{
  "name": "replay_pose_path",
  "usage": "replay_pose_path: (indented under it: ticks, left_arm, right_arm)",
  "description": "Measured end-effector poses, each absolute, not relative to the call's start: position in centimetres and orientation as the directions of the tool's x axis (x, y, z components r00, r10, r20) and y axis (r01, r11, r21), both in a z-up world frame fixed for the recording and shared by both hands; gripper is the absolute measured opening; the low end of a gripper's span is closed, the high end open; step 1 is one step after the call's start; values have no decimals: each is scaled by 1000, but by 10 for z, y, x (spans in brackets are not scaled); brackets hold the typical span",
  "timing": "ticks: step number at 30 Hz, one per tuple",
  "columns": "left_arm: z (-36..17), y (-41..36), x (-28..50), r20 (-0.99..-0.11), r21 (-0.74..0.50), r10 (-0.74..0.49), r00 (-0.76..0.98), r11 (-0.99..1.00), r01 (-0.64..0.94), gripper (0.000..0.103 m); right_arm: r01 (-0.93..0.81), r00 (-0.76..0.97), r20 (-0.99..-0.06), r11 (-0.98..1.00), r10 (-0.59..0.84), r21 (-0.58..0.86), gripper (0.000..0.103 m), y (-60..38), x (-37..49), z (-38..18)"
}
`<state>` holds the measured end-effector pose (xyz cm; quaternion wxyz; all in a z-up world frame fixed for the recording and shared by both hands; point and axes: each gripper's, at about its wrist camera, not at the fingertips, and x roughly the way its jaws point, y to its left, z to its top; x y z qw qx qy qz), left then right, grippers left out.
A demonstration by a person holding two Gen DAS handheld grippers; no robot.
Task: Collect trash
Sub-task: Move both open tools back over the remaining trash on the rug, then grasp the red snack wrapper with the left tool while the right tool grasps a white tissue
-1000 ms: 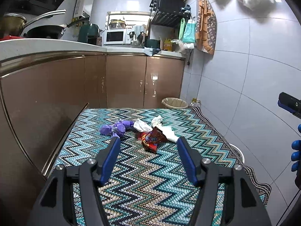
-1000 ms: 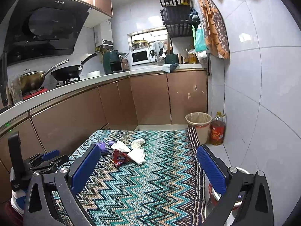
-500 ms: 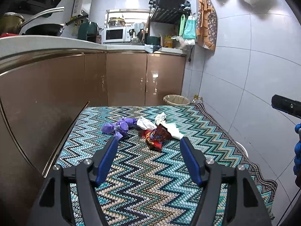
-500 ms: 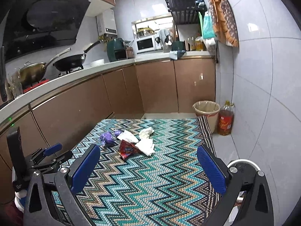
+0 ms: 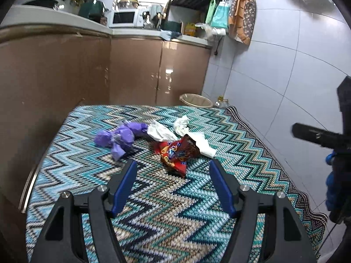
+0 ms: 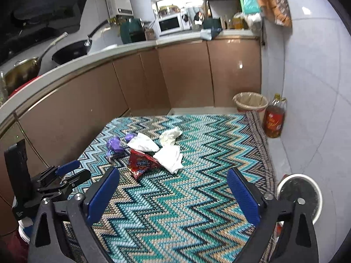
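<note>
You are facing one red snack wrapper (image 5: 175, 153), three white tissues (image 6: 170, 156) and one purple bag (image 5: 119, 137) lying on the zigzag-covered bench (image 5: 175, 219). Your left hand-held gripper (image 5: 173, 168) is hanging open and empty; your right hand-held gripper (image 6: 173, 175) is closing, nothing between its jaws. A lined bin (image 6: 250, 104) is standing beyond the bench.

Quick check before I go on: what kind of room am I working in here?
A small home kitchen, most likely. A microwave stands on the counter, pans sit under a range hood, and brown base cabinets line the wall. The trash lies on a zigzag-patterned cloth.

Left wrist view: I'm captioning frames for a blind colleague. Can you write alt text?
An open left tool points at trash on a zigzag rug: a red snack wrapper, purple wrappers and white tissues. A bin stands beyond.
</note>
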<state>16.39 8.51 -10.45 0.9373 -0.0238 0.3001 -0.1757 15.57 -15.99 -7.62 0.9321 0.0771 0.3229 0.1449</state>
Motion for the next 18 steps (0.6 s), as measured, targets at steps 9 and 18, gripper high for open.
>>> replay_pose_path:
  ticks: [9, 18]
  left_arm:
    - [-125, 63, 225, -593, -173, -402, 698, 910, 377, 55]
    - [-162, 44, 269, -658, -193, -418, 626, 897, 396, 25]
  right_arm:
    - [-253, 670, -634, 921, 387, 296, 76, -150, 226, -122]
    - [-275, 613, -656, 898, 440, 344, 67, -144, 284, -159]
